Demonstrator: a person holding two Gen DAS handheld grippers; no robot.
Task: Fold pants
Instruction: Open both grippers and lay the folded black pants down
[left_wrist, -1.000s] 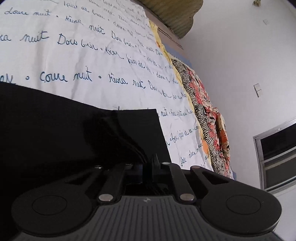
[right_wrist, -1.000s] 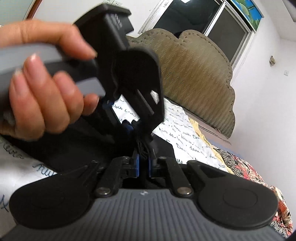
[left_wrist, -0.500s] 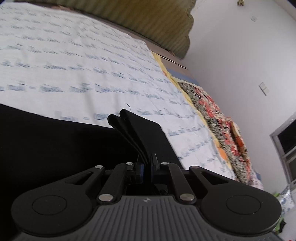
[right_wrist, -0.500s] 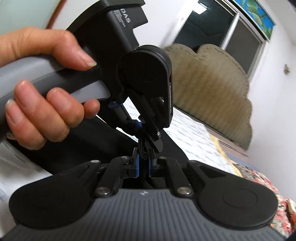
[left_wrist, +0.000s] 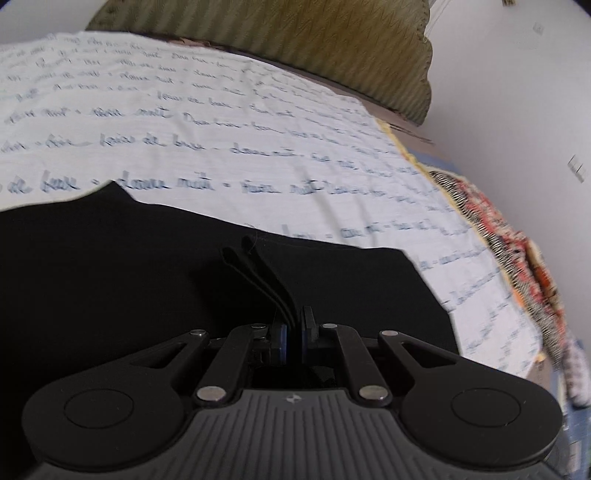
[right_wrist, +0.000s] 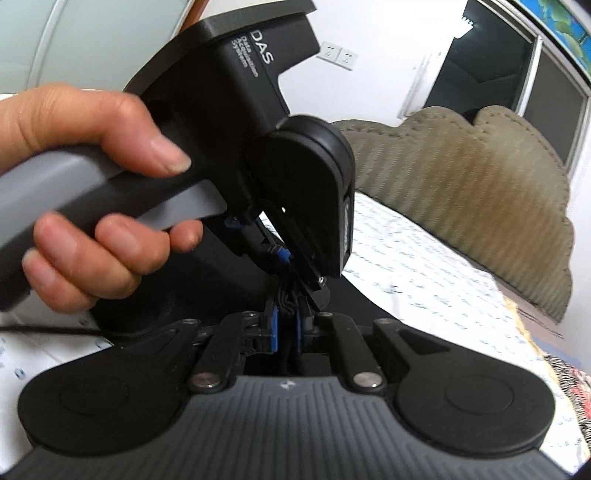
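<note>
Lying across the bed's white sheet (left_wrist: 258, 147) (the one printed with blue handwriting), the black pants (left_wrist: 147, 280) spread over its near side. The left gripper (left_wrist: 293, 332) is clamped tight on a bunched edge of the pants, folds of black cloth sticking up between its fingers. The right gripper (right_wrist: 286, 325) pinches black fabric too, just beside the left one's tips. A hand (right_wrist: 96, 206) grips the left tool's grey handle. A padded olive headboard (right_wrist: 461, 192) stands behind.
</note>
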